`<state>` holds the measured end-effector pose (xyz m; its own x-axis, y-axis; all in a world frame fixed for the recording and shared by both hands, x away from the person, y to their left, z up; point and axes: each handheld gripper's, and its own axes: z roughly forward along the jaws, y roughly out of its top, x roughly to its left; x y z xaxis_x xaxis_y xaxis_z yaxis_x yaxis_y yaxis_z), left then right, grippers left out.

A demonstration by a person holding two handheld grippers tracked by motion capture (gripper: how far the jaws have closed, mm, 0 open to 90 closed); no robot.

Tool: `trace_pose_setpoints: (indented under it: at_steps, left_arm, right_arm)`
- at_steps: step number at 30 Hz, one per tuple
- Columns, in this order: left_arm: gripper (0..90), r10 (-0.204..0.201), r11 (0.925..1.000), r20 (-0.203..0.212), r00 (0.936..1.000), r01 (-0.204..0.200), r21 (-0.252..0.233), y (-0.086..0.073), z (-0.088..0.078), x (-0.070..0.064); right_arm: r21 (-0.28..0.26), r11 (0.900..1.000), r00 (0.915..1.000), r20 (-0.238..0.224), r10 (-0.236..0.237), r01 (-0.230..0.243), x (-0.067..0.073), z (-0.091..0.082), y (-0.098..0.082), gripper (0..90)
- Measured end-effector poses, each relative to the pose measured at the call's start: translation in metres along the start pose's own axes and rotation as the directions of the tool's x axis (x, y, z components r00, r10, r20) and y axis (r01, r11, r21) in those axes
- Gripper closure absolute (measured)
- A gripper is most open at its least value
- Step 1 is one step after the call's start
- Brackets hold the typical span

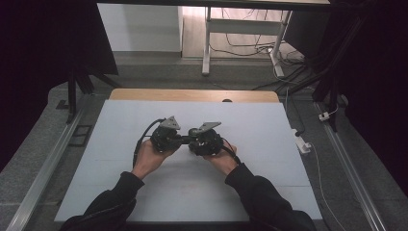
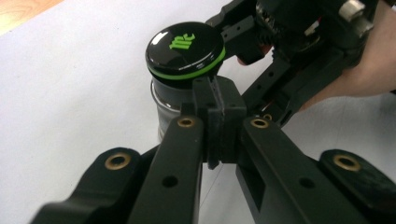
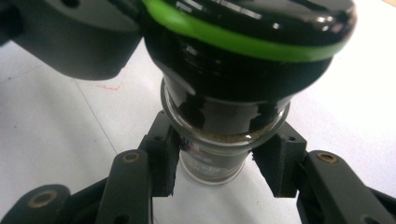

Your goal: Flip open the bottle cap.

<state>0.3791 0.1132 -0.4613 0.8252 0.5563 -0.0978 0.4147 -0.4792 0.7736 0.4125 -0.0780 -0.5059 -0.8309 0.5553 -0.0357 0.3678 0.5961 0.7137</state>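
Both hands meet over the middle of the white desk (image 1: 269, 144), each holding a gripper, and the two grippers point toward one another with a small jar between them.

The jar (image 2: 169, 105) is clear glass with a glossy black lid (image 2: 184, 49) ringed by a bright green band (a green logo sits on top of the lid). It is held just above the desk surface, roughly at the centre of the white sheet, and the contents look brownish at the neck, though they are hard to make out.

The right gripper (image 3: 217, 170) has its fingers (image 3: 163, 161) closed on the glass body just under the neck, one pad on each side, pressing against the glass. In the high view this gripper (image 1: 204, 139) sits in the person's right hand (image 1: 221, 159).

The left gripper (image 2: 219, 116) has its fingers (image 2: 222, 112) drawn together, pads touching one another with nothing between them; they sit just beside the jar, below the green rim of the lid. Whether they press against the jar cannot be told. In the high view this gripper (image 1: 166, 137) rests in the left hand (image 1: 149, 161), with its grey plate on top and its cable looping off to the left.

Beyond the sheet, a strip of bare wood (image 1: 192, 95) shows at the far edge.
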Motion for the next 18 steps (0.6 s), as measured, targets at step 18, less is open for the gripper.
trace_pose_setpoints:
  at_steps: [18]
  left_arm:
    - [89.0, -0.067, 0.9963, -0.034, 0.9972, 0.064, -0.058, 0.012, -0.007, 0.013]
  right_arm:
    - [-0.002, 1.0, 0.9999, 0.006, -0.009, 0.009, 0.0, 0.0, -0.001, 52.3]
